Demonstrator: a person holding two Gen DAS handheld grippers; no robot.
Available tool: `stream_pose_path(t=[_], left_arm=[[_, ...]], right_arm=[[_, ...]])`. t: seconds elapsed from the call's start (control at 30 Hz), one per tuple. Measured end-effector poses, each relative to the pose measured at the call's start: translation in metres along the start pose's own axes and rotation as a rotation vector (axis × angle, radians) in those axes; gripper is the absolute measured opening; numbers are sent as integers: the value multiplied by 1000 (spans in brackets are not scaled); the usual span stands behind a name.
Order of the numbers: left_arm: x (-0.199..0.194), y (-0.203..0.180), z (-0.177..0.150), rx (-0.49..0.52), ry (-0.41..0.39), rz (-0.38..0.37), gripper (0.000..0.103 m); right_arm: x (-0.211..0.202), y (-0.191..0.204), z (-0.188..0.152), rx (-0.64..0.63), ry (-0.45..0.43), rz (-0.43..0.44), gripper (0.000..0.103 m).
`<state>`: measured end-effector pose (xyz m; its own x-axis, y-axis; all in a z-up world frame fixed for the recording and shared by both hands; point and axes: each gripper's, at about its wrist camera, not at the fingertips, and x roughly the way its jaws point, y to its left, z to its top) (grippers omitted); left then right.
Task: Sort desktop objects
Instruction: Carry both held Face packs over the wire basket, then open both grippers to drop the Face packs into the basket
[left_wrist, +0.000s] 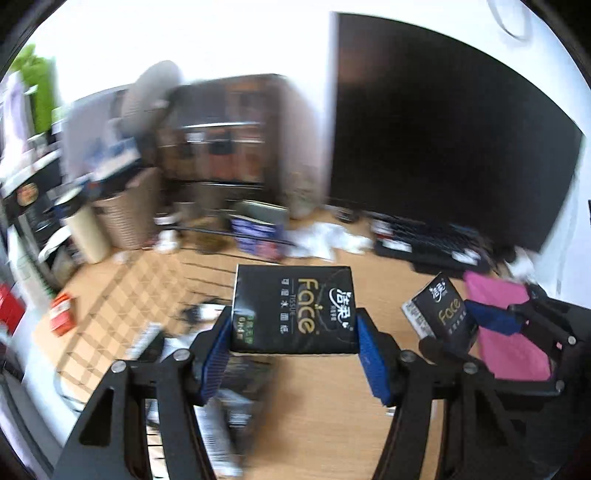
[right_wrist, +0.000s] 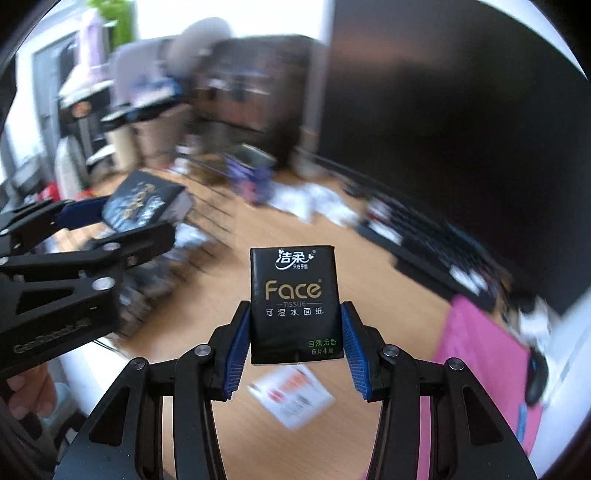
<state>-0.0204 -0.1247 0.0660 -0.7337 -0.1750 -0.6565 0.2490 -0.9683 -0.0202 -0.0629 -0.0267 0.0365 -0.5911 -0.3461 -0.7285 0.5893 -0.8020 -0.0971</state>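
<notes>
Mid-carry above the worktop (right_wrist: 229, 317): left gripper (left_wrist: 293, 334) and right gripper (right_wrist: 295, 332), jaws clamped on one tissue pack (left_wrist: 293, 312) and a second tissue pack (right_wrist: 295, 304), awaiting a drop spot.

I see a light wooden desk (right_wrist: 314, 236). Taking the black keyboard (left_wrist: 424, 236) at its back as landmark: crumpled white paper (left_wrist: 325, 238) lies just left of it, a pink mat (right_wrist: 484, 369) sits nearer than it, and a printed leaflet (right_wrist: 291, 393) lies nearer still.
</notes>
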Motion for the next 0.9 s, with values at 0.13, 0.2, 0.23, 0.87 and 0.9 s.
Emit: stream_pose_path(t=[0.13,0.2,0.23,0.87,0.9], left_arm=[[4,54,-4,-70,22,106,68],[8,78,-8,-110,38,145,68],[10,89,-11,-127,52,157,68],[22,109,-20,-181,92,119,78],[21,107,-19,-174,89,122,78]], right_arm=[[15,56,35,-82,-21,106,47],[29,84,48,-129,-18,134,47],[35,96,52,-148,-13,147,47],[66,126,54,-188,12,154,53],[65,123,53,-182,15,166,53]])
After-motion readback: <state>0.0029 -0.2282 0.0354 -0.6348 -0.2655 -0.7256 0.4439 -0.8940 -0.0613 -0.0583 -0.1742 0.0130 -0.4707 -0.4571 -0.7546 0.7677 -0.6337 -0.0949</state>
